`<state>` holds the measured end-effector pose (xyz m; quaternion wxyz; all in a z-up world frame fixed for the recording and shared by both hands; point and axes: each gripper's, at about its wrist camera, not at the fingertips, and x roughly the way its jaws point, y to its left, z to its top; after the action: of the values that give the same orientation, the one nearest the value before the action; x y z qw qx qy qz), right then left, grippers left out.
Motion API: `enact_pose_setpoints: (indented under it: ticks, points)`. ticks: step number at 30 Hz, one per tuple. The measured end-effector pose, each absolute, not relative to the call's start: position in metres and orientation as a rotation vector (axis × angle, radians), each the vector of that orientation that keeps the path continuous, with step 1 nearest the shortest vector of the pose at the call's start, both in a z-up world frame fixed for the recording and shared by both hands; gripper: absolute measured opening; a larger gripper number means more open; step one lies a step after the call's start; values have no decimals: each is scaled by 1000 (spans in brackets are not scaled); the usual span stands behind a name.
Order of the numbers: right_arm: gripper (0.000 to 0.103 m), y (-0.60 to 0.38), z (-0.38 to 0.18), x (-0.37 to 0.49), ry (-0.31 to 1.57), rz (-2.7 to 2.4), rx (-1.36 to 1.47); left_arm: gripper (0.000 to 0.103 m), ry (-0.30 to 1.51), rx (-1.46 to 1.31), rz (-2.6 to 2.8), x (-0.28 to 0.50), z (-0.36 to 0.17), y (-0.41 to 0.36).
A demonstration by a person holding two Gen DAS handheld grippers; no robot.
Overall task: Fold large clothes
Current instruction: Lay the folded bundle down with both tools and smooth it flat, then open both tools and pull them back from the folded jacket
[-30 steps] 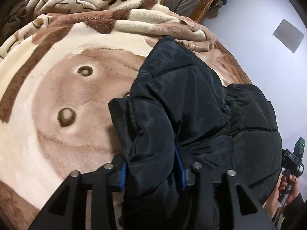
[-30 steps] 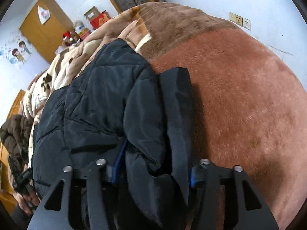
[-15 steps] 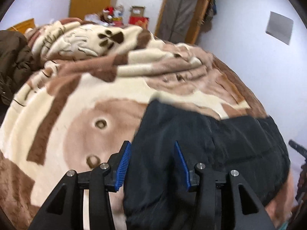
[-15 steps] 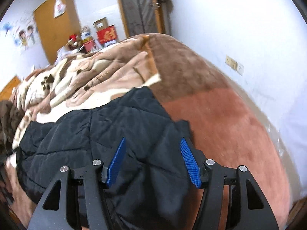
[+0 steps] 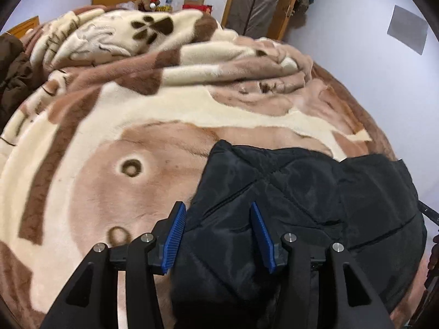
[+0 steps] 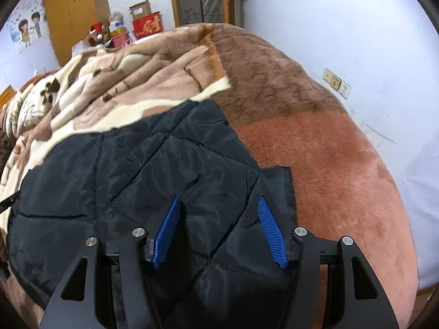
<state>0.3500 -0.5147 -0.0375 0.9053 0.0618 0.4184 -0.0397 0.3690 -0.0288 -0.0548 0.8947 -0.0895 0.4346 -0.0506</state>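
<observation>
A black quilted puffer jacket [image 5: 315, 192] lies folded on a plush brown and cream blanket [image 5: 109, 137] that covers the bed. My left gripper [image 5: 217, 208] hovers open over the jacket's left edge, and its blue pads [image 5: 175, 235] press on nothing. In the right wrist view the same jacket [image 6: 137, 170] spreads to the left, with a loose flap [image 6: 279, 186] at its right edge. My right gripper [image 6: 218, 201] stands open above that side, and its blue pads [image 6: 270, 235] are clear of the fabric.
The blanket is bunched into a ridge [image 5: 153, 41] at the far end of the bed. A dark brown garment [image 5: 13, 71] lies at the left. Beyond the bed are a wardrobe [image 6: 71, 13], boxes [image 6: 146, 24] and a door [image 5: 258, 2]. A white wall [image 6: 356, 41] with a socket [image 6: 336, 82] borders the right.
Both grippers were shut on raised folds of the jacket a second ago. They have let go, opened and lifted back. The jacket now lies flatter on the blanket.
</observation>
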Motion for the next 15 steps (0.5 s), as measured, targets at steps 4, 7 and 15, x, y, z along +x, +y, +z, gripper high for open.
enact_pose_setpoints:
  ticks: [4, 7, 15]
  points:
    - [59, -501, -13, 308, 807, -61, 182, 51, 843, -185, -111, 328, -23, -21]
    - [59, -482, 1, 272, 780, -40, 193, 54, 802, -176, -125, 287, 0, -24]
    - [60, -424, 24, 175, 765, -5, 158, 69, 772, -100, -192, 178, 30, -57]
